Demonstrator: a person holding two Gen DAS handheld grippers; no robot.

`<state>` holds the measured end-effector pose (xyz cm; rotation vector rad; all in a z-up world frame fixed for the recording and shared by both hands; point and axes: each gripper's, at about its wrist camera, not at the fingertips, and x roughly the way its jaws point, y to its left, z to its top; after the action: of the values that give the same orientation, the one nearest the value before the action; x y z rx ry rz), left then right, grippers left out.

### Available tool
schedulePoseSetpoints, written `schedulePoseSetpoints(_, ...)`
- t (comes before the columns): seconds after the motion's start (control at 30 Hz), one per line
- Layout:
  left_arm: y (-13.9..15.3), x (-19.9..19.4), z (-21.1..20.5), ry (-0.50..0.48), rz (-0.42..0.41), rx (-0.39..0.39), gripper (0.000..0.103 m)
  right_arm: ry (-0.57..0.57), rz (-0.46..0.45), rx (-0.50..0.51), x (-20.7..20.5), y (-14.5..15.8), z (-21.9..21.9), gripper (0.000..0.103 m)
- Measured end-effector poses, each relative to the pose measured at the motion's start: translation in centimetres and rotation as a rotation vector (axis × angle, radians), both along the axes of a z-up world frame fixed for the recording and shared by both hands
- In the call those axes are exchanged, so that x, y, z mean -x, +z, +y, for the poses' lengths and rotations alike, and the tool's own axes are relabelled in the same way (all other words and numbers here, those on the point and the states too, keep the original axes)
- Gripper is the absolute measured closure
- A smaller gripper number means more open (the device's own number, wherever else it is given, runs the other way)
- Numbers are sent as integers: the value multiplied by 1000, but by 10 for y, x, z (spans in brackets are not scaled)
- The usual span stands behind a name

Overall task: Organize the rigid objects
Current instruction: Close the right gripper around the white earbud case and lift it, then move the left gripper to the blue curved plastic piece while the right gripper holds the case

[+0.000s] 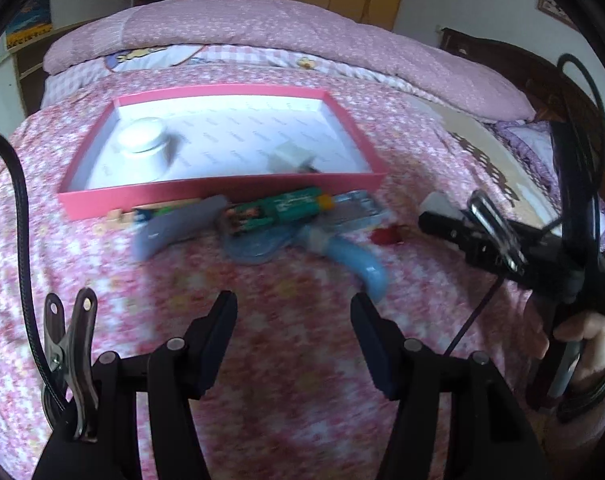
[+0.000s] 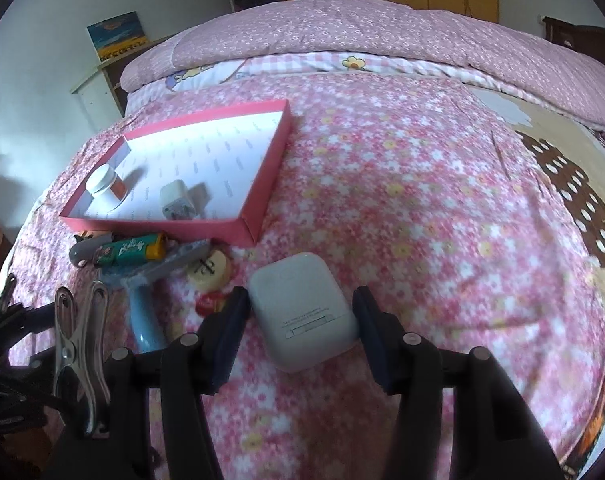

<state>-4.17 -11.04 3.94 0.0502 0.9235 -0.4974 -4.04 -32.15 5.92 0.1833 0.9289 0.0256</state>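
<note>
Earbud case [image 2: 302,312], white and rounded, lies on the bed [image 2: 422,200] between the two fingers of the right gripper [image 2: 301,322]. The jaws are wide; the left finger looks very close to the case's side and the right finger seems to touch or almost touch its other side, but I cannot say the case is already squeezed. It is still flat on the bedcover, not lifted.

Just to the left of it lies a small heap of other things: a green lighter [image 2: 132,250] with an orange end, a blue-handled tool [image 2: 146,308], a round yellowish piece [image 2: 210,270] and some grey item that is too blurred to name. Behind the heap is the pink box [image 2: 262,208], open, with a white jar [image 2: 104,184] and a white charger [image 2: 178,202] already inside.

The left gripper [image 1: 294,312] hangs over the bedcover in front of the heap, jaws wide and with nothing between them. This view is blurred.

I judge that the step in hand is the grasp of the case, so that it can go into the box with the other sorted things. Two items are in, and several remain outside, so the task seems to be in its early half.

The next move needs the jaws to close evenly on the case's two long sides. Its shell is smooth and curved, so it may slip out or turn if the fingers press too near the rounded corners. After this, a lift and a carry to the left and away, over the box's near wall.
</note>
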Motion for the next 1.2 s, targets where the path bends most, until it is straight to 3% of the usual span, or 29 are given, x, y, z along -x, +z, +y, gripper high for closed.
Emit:
schedulePoseSetpoints(0.33, -10, -19, -50, -23, 40, 56, 41, -25, 39, -9, 28, -8, -10, 48)
schedulePoseSetpoints(0.6, -21, -24, -69, -2, 3, -18, 41, -32, 28, -22, 30, -16, -13, 48)
schedulePoseSetpoints(0.73, -23, -21, -68, 3, -37, -61, 59, -33, 19, -28, 31, -16, -13, 48)
schedulePoseSetpoints(0.93, -20, -14, -54, -32, -11, -22, 78, -40, 11, -52, 34, -15, -13, 48)
schedulePoseSetpoints(1.2, -16, 3, -28, -52, -16, -24, 84, -7, 16, -88, 37, -11, 3, 48)
